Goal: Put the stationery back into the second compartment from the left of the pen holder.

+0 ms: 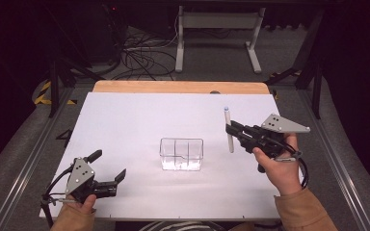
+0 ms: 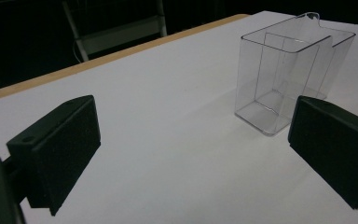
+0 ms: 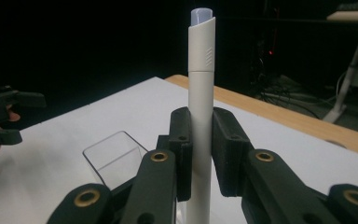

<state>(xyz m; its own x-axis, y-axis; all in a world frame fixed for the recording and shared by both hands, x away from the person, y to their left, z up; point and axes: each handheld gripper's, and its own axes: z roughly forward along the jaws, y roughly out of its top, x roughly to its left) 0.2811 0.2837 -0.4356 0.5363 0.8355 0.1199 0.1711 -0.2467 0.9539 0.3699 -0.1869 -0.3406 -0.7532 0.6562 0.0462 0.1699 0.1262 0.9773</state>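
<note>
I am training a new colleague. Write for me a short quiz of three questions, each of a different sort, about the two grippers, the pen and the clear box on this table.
1. True or false: the left gripper is shut on the clear box.
2. Multiple choice: how does the white pen stand in the right gripper? A) flat on the table B) upright between the jaws C) inside the clear box
3. Fill the gap: seen from the high view, the clear box stands on the white table top ______ the two grippers.

Key
1. False: its jaws stand wide apart and hold nothing.
2. B
3. between
</note>
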